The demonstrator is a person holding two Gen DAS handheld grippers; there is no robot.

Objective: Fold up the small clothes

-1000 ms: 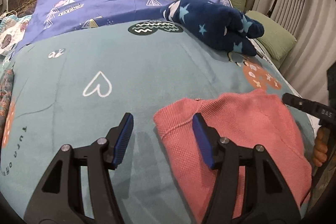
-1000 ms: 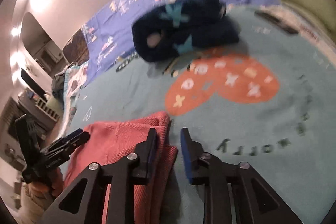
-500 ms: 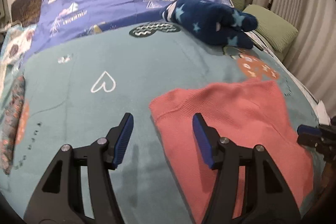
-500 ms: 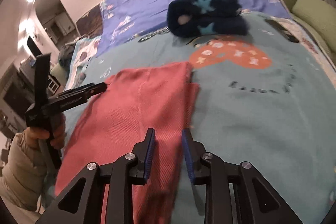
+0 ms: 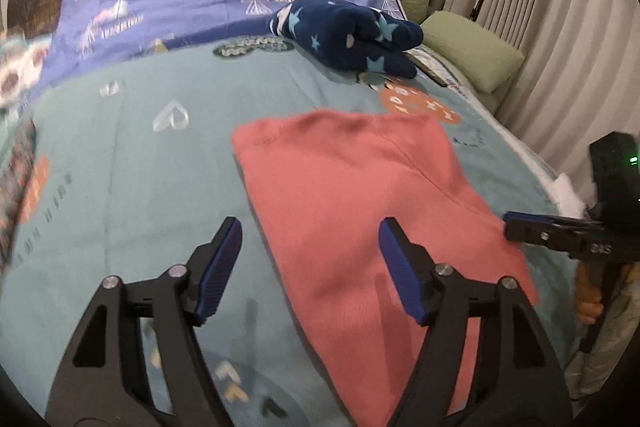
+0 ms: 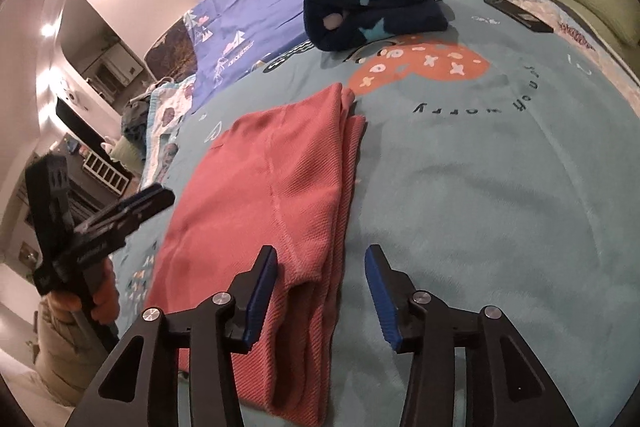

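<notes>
Left gripper (image 5: 310, 269) above the teal blanket (image 5: 120, 187); jaws opening, nothing pressed between them, pink garment's (image 5: 360, 195) left edge lying below the gap. Garment folded, flat on the blanket. Right gripper (image 5: 520, 227) at the garment's right edge, its state unclear. Navy star-print bundle (image 5: 352, 39) farther back, well apart. Green pillow (image 5: 472, 47) at right.

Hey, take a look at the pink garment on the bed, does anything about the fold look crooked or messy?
Slightly. The pink garment lies flat on the teal blanket, but along its right side the lower layers stick out past the top layer, so the edges don't line up. Nothing else looks off.
</notes>
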